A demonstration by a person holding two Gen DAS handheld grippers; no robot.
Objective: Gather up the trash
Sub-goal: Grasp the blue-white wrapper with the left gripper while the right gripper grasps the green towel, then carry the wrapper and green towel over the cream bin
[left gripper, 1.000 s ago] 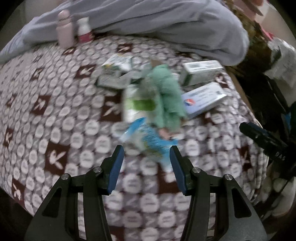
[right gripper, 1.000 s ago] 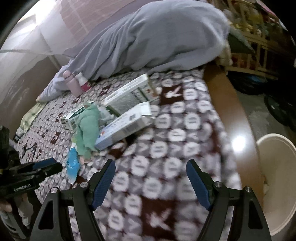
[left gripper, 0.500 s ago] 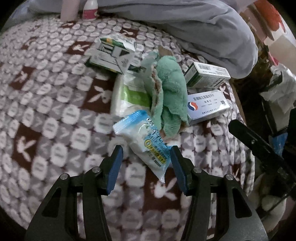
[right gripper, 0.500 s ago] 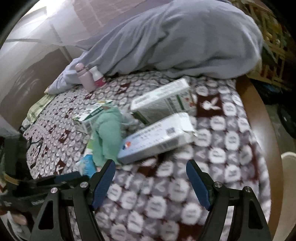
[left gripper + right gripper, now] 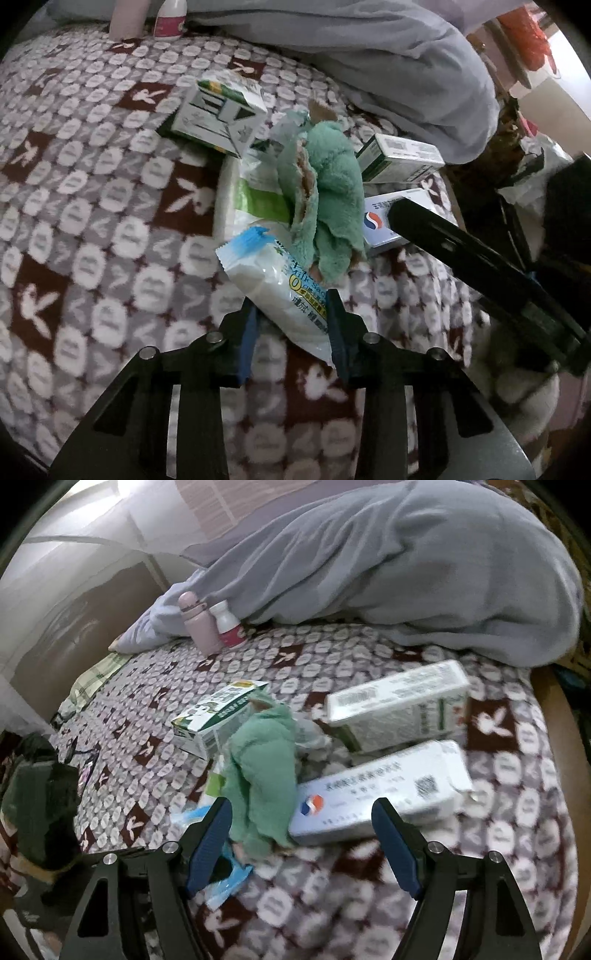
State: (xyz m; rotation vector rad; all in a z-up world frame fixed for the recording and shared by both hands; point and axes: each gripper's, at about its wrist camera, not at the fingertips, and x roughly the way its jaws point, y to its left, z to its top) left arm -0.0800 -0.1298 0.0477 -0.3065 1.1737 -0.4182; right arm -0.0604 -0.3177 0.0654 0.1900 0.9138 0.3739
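A pile of trash lies on the patterned blanket (image 5: 92,229). My left gripper (image 5: 291,328) is shut on a white and blue tissue packet (image 5: 273,284) at the near end of the pile. A green cloth (image 5: 328,195) lies over the pile. Around it are a green-white carton (image 5: 218,110), a green-striped box (image 5: 399,158) and a white box with a red-blue logo (image 5: 384,229). My right gripper (image 5: 303,845) is open and empty, just in front of the logo box (image 5: 380,794) and the green cloth (image 5: 266,771). The tissue packet's end (image 5: 225,882) shows beside its left finger.
A pink bottle (image 5: 197,624) and a white bottle with a red label (image 5: 229,626) stand at the far edge against a grey duvet (image 5: 406,565). A wooden bed edge (image 5: 557,716) runs on the right. The right gripper's arm (image 5: 480,273) crosses the left wrist view.
My left gripper moved forward onto the tissue packet and closed on it. My right gripper moved in closer to the logo box and stayed open.
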